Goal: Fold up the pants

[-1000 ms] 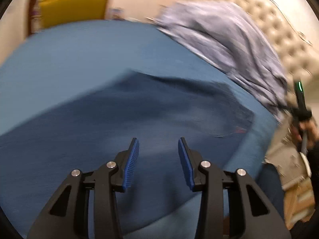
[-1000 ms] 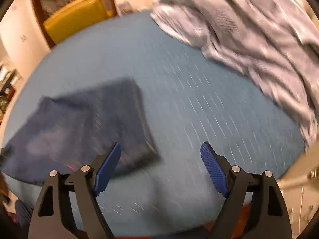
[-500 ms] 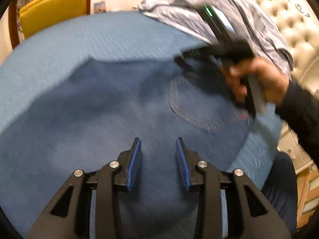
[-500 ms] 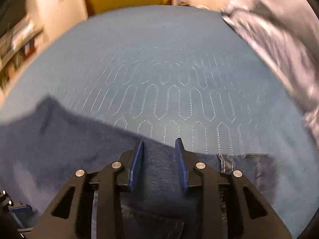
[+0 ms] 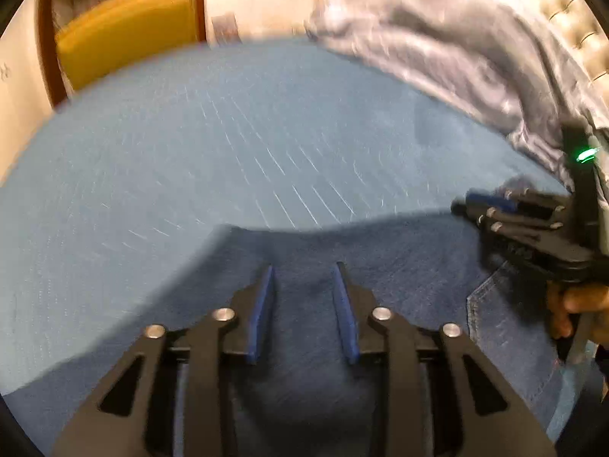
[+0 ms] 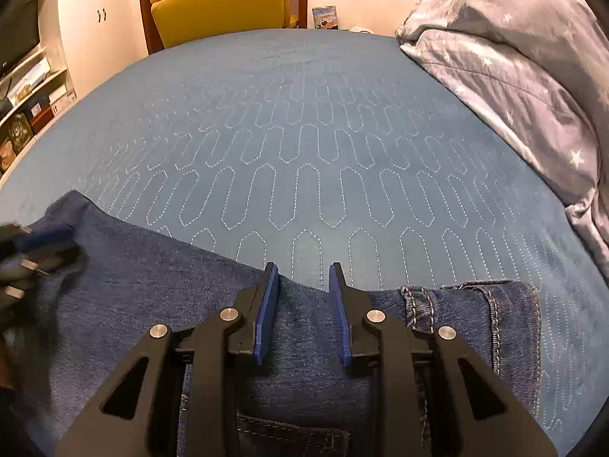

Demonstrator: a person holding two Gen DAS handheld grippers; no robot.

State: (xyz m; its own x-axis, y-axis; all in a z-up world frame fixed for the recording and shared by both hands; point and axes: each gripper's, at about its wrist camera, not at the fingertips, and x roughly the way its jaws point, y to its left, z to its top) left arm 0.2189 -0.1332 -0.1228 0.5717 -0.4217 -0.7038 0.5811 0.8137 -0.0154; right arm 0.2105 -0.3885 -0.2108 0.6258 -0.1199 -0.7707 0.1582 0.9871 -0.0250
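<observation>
- Denim pants [image 6: 160,297], dark blue, lie flat across the lower part of both views on a blue quilted bed [image 6: 304,144]; their far edge runs from the middle left of the right wrist view down to its lower right.
- At the lower right of the right wrist view the waistband [image 6: 491,312] shows its belt loop and pale stitching, and a back pocket [image 5: 506,327] shows at the lower right of the left wrist view.
- Right tool [image 6: 303,278], bottom centre of its own view, sits over the far edge of the pants, its blue pads [image 6: 266,312] parted with a narrow gap; denim is seen between them, but whether they pinch it I cannot tell.
- Left tool [image 5: 303,278], bottom centre of its own view, likewise has its pads slightly apart over the denim near the far edge; whether it pinches the cloth is unclear too, and the view is blurred.
- In the left wrist view the right tool appears at the middle right with a green light [image 5: 584,154] on it and a hand [image 5: 574,304] on its grip.
- Pale grey-blue starred bedding [image 6: 525,57] is heaped in the upper right.
- Beyond the bed, upper left, stands a yellow chair [image 6: 220,3].
</observation>
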